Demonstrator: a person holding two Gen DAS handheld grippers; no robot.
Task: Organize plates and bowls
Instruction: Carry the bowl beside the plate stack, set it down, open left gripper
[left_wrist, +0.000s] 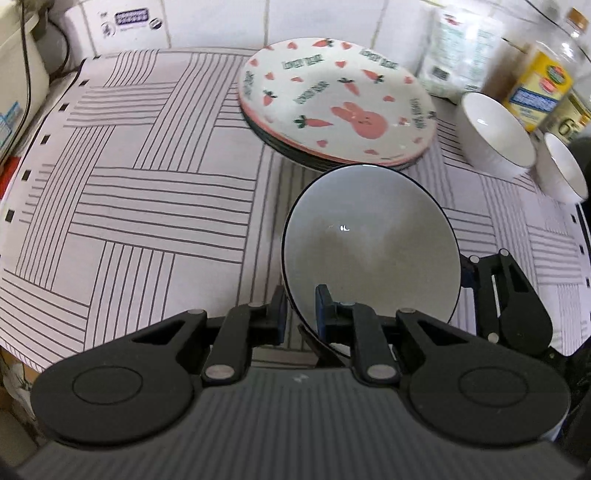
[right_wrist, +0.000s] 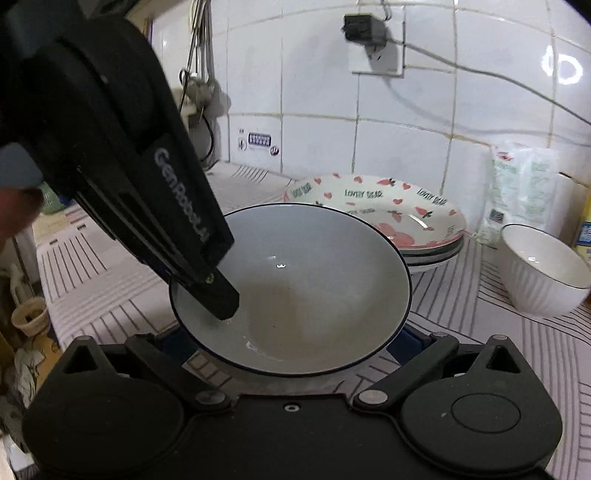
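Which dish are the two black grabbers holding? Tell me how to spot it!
Find the striped cloth on the counter, then the stack topped by the bunny plate. Just in front is the grey plate: plain grey with a thin dark rim, unlike the white bowls nearby.

You can read "LOVELY BEAR" printed several times in dark letters around the rabbit-and-carrot plate (right_wrist: 373, 201), the top one of the stack at the back of the bench. On the side of the left claw (right_wrist: 218, 295), white lettering runs along the black body and starts "GenRobot"; its last characters are too blurred to make out. The sticker on the wall tile (right_wrist: 258, 142), the yellow-labelled bottle (left_wrist: 537, 92) and the white packet (left_wrist: 461, 55) all carry print that stays unreadable.
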